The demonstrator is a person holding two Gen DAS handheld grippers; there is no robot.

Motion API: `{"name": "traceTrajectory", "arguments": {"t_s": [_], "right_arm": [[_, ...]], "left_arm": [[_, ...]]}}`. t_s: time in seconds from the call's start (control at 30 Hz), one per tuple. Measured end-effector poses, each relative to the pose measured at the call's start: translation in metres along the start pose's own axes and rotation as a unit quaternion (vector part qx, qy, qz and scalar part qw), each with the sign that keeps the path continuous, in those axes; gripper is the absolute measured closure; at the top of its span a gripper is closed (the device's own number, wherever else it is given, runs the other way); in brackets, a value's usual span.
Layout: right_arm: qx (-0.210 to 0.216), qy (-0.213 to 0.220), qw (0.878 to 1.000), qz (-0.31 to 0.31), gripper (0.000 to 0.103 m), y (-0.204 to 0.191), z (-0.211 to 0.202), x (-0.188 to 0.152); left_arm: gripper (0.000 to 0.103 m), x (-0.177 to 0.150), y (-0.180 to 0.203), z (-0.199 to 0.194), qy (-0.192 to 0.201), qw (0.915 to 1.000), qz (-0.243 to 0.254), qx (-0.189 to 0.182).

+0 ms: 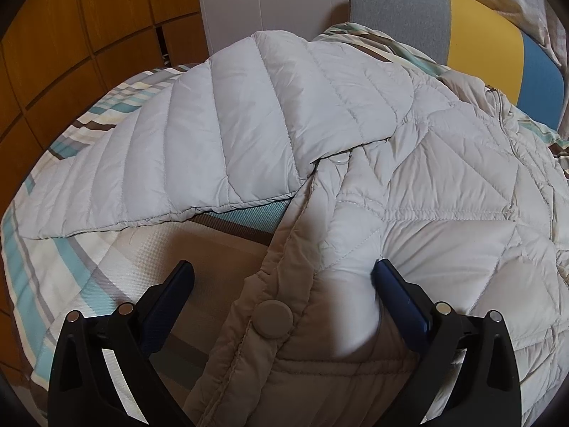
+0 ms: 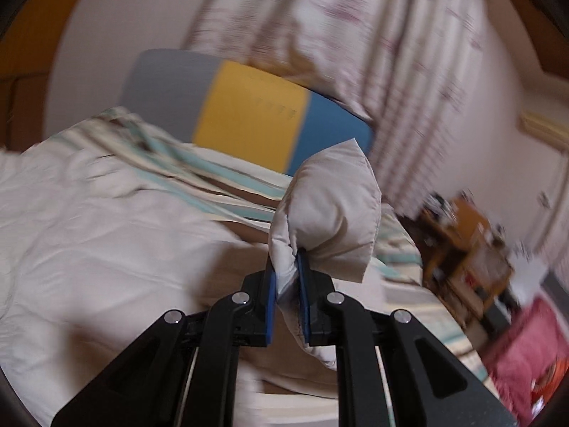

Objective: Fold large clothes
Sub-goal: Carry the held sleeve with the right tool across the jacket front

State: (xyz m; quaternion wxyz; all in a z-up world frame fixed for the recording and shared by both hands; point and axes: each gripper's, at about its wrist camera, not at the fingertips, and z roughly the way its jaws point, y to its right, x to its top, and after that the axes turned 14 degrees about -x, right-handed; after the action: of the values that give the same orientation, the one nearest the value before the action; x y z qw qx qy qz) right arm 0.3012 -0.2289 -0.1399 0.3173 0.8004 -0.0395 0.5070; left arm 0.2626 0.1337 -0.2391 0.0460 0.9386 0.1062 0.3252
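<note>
jacket [image 1: 409, 178] lengthwise toward headboard [image 1: 480, 28] | left gripper [image 1: 284, 281] released | right gripper [image 2: 286, 267] clenching jacket

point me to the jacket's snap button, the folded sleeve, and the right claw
snap button [image 1: 272, 319], left wrist view, centre of the round cap.
folded sleeve [image 1: 199, 149], left wrist view, mid quilted panel.
right claw [image 2: 286, 275], right wrist view, between fingertips pinching jacket fabric.

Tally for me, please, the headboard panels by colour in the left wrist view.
Grey headboard panel: 1
Yellow headboard panel: 1
Blue headboard panel: 1
Total: 3
</note>
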Motion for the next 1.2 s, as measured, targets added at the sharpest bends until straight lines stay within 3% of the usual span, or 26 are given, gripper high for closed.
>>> {"name": "traceTrajectory", "arguments": {"t_s": [0.27, 0.47, 0.63, 0.8, 0.93, 0.97, 1.1, 1.2], "right_arm": [[0.069, 0.052, 0.990, -0.109, 0.092, -0.107, -0.028, 0.007], [0.122, 0.063, 0.982, -0.128, 0.092, -0.170, -0.047, 0.009], [0.171, 0.101, 0.966, -0.163, 0.091, -0.206, -0.070, 0.004], [0.215, 0.095, 0.950, -0.206, 0.073, -0.228, -0.069, -0.009], [0.228, 0.098, 0.950, -0.190, 0.034, -0.218, -0.073, -0.007], [0.244, 0.097, 0.951, -0.166, 0.029, -0.205, -0.074, -0.002], [0.275, 0.097, 0.951, -0.105, 0.026, -0.152, -0.079, 0.013], [0.273, 0.088, 0.956, -0.055, 0.022, -0.113, -0.078, 0.015]], "left_arm": [[0.003, 0.001, -0.003, 0.000, 0.001, 1.0000, -0.004, -0.005], [0.003, 0.000, -0.004, 0.001, 0.002, 1.0000, -0.005, -0.006], [0.003, 0.000, -0.004, 0.002, 0.002, 1.0000, -0.006, -0.007], [0.003, 0.000, -0.004, 0.002, 0.002, 1.0000, -0.006, -0.007], [0.003, 0.001, -0.004, 0.001, 0.001, 1.0000, -0.006, -0.007], [0.003, 0.002, -0.003, -0.001, 0.000, 1.0000, -0.005, -0.006], [0.003, 0.006, 0.008, -0.017, 0.003, 0.9999, 0.005, -0.011], [0.003, 0.017, 0.029, -0.040, 0.037, 0.9982, 0.013, -0.045]]}}
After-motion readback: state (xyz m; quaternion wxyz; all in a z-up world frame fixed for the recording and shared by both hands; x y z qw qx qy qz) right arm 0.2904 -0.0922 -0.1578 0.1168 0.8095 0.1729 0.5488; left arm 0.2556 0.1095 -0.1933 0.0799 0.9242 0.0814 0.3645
